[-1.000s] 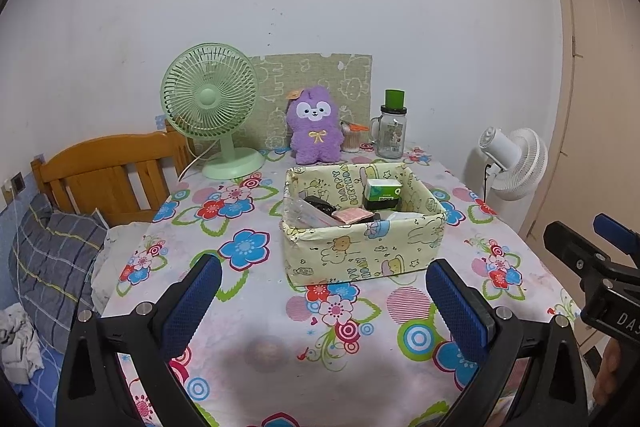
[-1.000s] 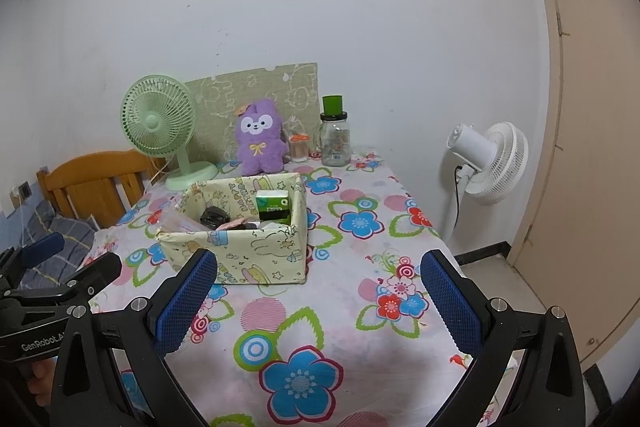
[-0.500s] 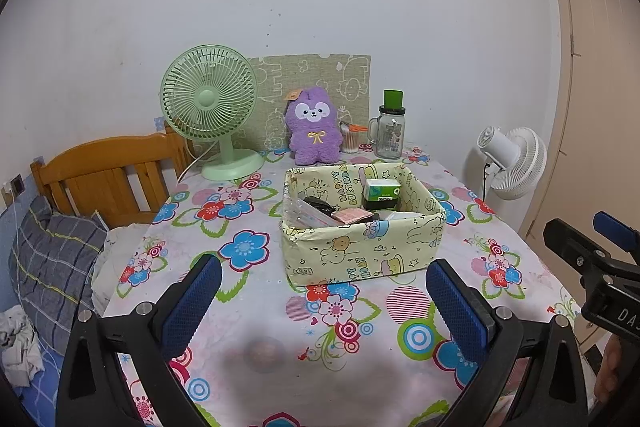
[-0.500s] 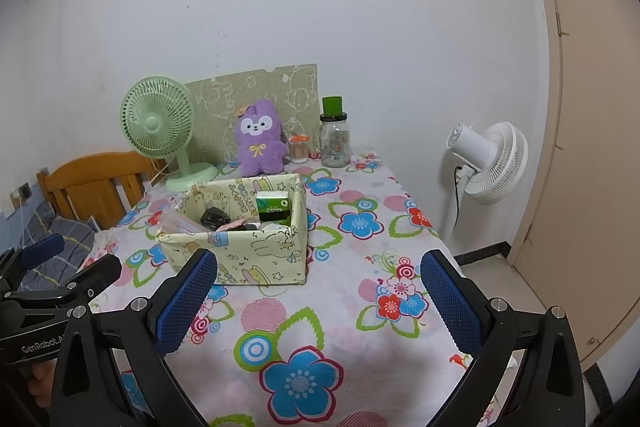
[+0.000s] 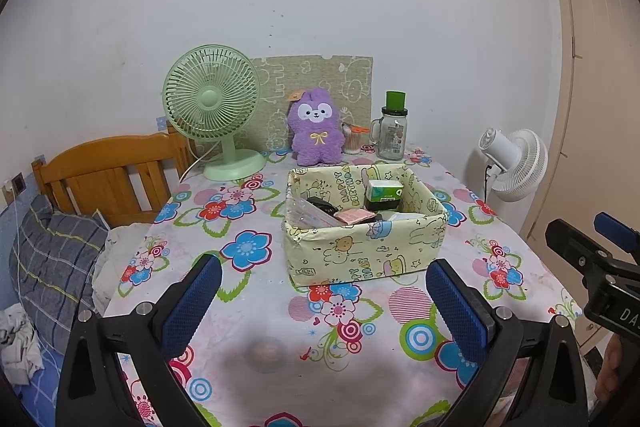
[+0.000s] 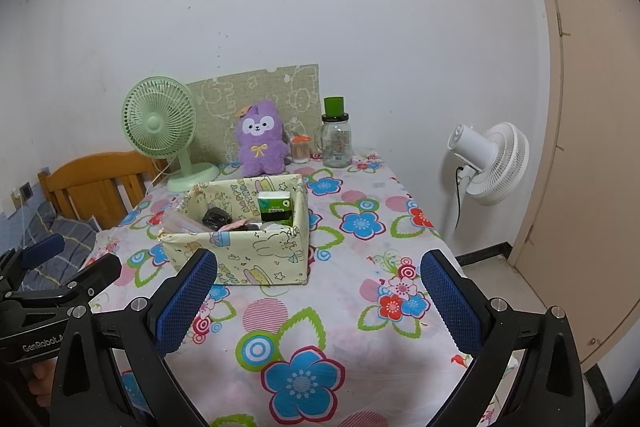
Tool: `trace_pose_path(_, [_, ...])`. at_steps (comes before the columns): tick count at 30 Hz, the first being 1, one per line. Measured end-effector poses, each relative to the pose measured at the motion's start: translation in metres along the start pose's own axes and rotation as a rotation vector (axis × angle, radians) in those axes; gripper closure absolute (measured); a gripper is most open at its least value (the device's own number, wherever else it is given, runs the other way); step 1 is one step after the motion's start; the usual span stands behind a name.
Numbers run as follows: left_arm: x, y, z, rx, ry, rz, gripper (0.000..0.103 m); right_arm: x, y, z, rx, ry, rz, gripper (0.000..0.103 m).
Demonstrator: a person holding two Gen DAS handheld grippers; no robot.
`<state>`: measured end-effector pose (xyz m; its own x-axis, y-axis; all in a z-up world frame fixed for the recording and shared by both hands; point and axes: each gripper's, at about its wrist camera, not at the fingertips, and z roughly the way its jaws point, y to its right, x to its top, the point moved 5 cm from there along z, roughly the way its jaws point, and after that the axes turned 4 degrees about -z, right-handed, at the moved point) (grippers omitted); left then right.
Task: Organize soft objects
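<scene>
The left claw (image 5: 322,301) hangs with its blue-padded fingers (image 5: 192,301) spread wide, gripping nothing, over the near part of the flower-print cloth-covered bench (image 5: 256,327). Straight ahead of it stands the pale yellow cartoon-print fabric box (image 5: 362,251), holding a green and white carton (image 5: 383,194) and other small items. Beyond the box, the fuzzy purple plush bunny (image 5: 316,133) sits upright at the far edge, a mint-green desk fan (image 5: 212,107) to its left and a green-lidded glass jar (image 5: 393,131) to its right. The right claw (image 6: 318,301) is likewise wide open and empty, the box ahead to its left.
</scene>
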<state>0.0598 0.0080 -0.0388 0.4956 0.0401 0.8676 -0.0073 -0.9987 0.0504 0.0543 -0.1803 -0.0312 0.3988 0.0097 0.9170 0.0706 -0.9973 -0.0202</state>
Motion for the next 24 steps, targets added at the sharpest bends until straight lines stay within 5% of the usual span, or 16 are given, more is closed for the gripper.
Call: trace_pose_path(24, [-0.0004,-0.0024,0.0002,0.008,-0.006,-0.003,0.0,0.0,0.0003,0.0001,0.003,0.0,0.003,0.0])
